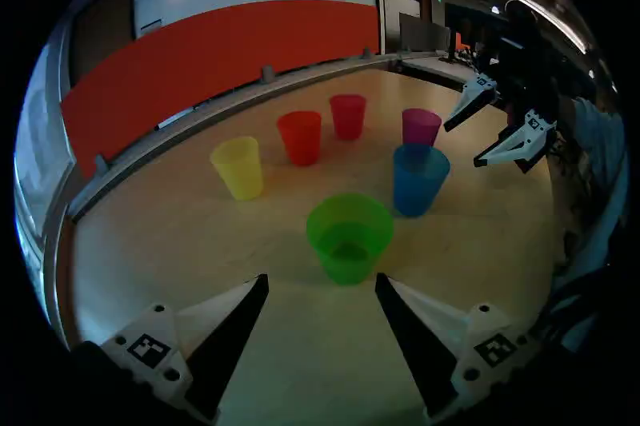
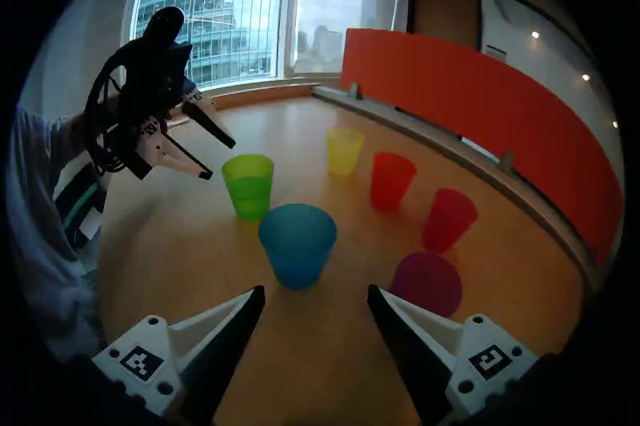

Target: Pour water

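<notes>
Smooth wood tbl (image 1: 160, 250); green cup (image 1: 350, 238), blue cup (image 1: 419, 178): translucent plastic, tapered.

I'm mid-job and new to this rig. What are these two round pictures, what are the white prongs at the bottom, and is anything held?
No robot here: a person holds a two-finger gripper in each hand, each with a fisheye camera looking along its fingers. The prongs are those fingers. The left gripper view shows the left gripper, open, facing the green cup; the right gripper view shows the right gripper, open, facing the blue cup. Each view also catches the other gripper farther off. The wooden table also bears a yellow cup, an orange cup, a red cup and a purple cup. Nothing is held.
</notes>
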